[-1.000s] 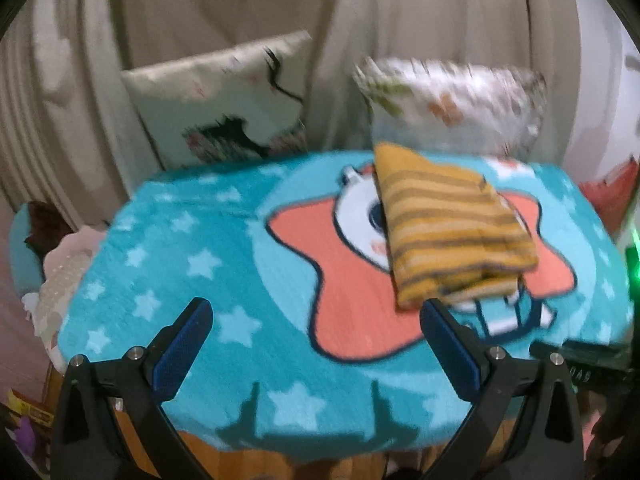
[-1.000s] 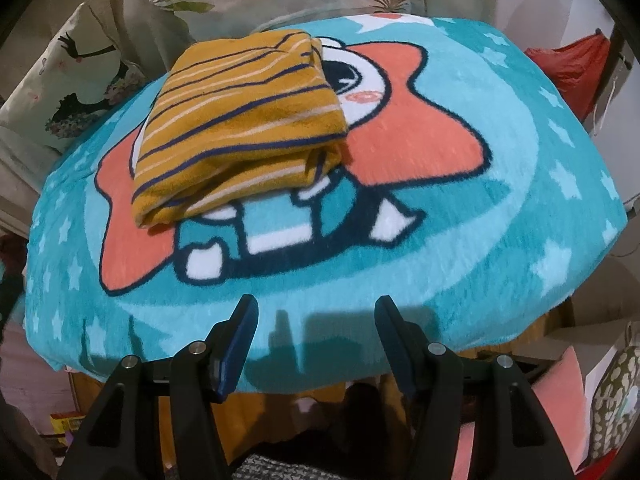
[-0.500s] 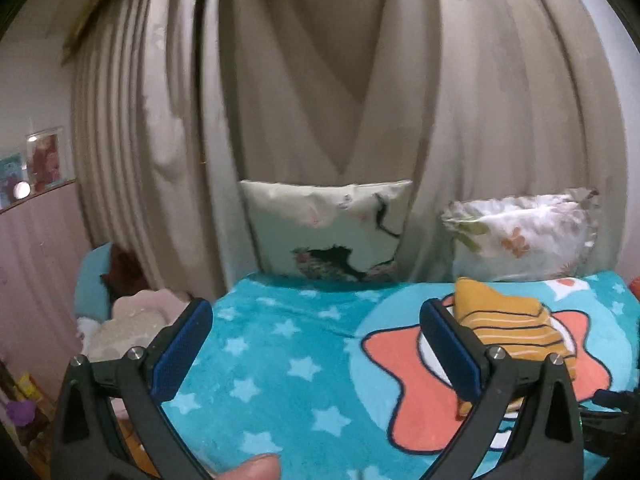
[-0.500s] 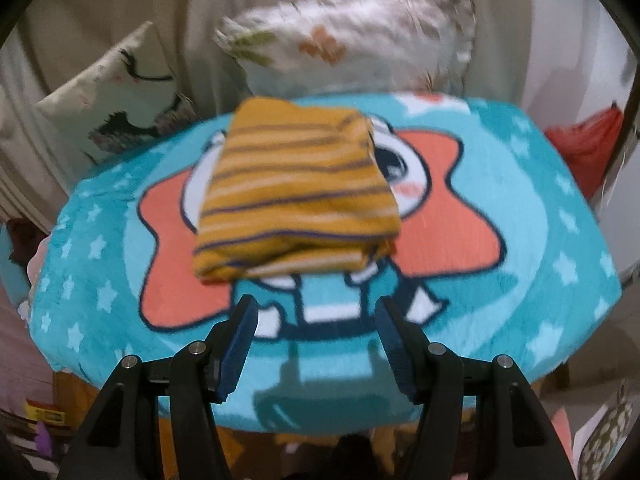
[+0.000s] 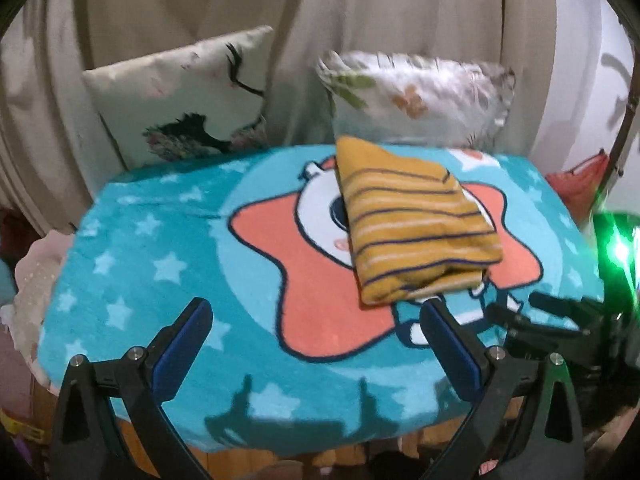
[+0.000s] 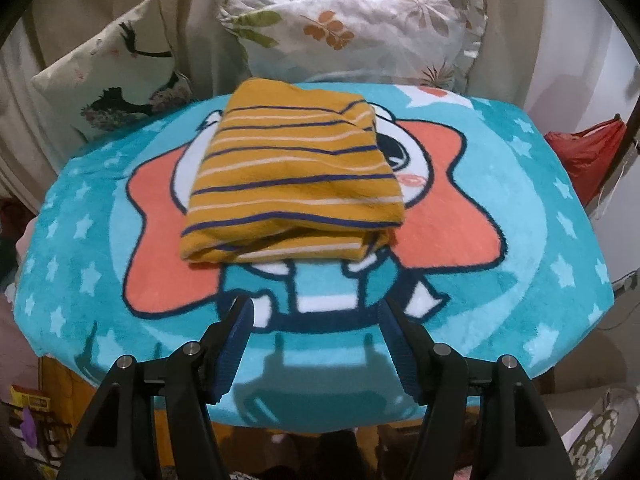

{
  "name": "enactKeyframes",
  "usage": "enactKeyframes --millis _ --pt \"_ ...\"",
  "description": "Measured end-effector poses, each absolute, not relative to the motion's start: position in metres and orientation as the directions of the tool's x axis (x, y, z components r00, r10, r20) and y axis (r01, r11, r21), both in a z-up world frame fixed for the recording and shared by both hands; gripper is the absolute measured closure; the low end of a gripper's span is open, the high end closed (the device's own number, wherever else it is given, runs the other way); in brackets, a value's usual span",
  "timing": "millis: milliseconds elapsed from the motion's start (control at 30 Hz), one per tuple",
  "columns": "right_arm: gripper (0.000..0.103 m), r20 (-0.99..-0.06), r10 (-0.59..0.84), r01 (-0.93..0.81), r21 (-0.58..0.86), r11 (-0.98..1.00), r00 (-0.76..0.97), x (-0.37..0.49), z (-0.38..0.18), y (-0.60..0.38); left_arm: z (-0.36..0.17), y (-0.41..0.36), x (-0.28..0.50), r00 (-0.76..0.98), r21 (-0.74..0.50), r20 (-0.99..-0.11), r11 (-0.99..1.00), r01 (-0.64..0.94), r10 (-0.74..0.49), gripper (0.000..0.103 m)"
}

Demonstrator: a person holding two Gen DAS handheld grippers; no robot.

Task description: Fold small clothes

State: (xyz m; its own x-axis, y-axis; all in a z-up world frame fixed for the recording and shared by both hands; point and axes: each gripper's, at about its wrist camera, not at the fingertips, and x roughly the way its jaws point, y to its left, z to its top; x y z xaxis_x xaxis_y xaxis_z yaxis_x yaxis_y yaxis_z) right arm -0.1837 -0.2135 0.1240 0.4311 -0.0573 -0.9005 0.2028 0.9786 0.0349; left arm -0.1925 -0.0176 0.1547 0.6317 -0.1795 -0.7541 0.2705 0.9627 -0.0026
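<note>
Both tools, left tool and right tool, gape wide and hold nothing. The striped shirt looks folded on the blanket. A careless regrab at its loose front edge could easily undo those layers.

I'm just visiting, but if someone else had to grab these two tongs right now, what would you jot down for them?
Left tongs: open, holding nothing, above the near part of the blanket.
Right tongs: open, empty, just short of the garment's near edge.
The striped mustard garment lies folded in a compact stack on the teal star blanket, over the cartoon figure; neither tool touches it.
Two pillows lean against the curtain behind.
Done: this piece looks folded.
Left: perhaps tidy the loose layers at its near edge; no other clothes to fold are in view.
</note>
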Motion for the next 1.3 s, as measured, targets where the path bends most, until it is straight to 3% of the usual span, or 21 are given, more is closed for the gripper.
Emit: enactKeyframes --millis 400,1300 --pt "0.034 -0.927 -0.089 0.175 -0.026 0.984 0.364 -0.142 0.109 -0.243 0.117 -0.06 -0.153 0.491 -0.019 -0.858 0.965 0.26 -0.15 0.0" --pt "0.033 -0.953 -0.073 0.028 -0.067 0.997 0.294 -0.067 0.084 -0.272 0.087 -0.096 -0.086 0.375 0.002 -0.926 0.995 0.099 -0.036 0.0"
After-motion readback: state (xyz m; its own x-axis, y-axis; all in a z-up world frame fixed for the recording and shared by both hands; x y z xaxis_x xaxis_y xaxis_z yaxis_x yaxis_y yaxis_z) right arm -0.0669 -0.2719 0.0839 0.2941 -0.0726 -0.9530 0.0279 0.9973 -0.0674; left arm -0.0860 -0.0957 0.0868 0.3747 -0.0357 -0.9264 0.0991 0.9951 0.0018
